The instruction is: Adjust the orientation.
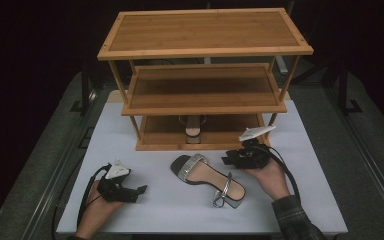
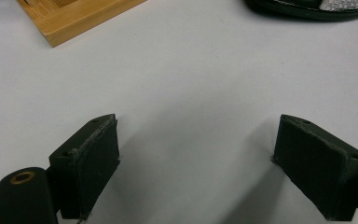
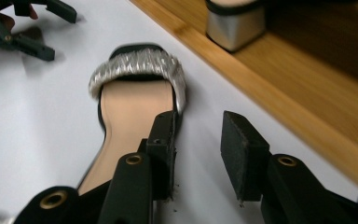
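Observation:
A black sandal [image 1: 207,175] with a silver toe band and a silver ankle strap lies flat on the white table [image 1: 155,215], toe toward the rack. My right gripper [image 1: 232,159] hovers just right of its toe end, jaws apart with bare table between them. In the right gripper view [image 3: 198,154] the left jaw overlaps the sandal's [image 3: 135,98] edge; whether it touches I cannot tell. A matching sandal [image 1: 192,131] stands on the rack's bottom shelf, block heel [image 3: 235,25] outward. My left gripper [image 1: 139,190] rests at the front left, wide open [image 2: 196,163] over bare table.
A three-tier wooden rack [image 1: 205,50] stands at the back of the table; its top and middle shelves are bare. The bottom shelf's front rail [image 3: 284,107] runs close to my right gripper. Dark floor surrounds the table.

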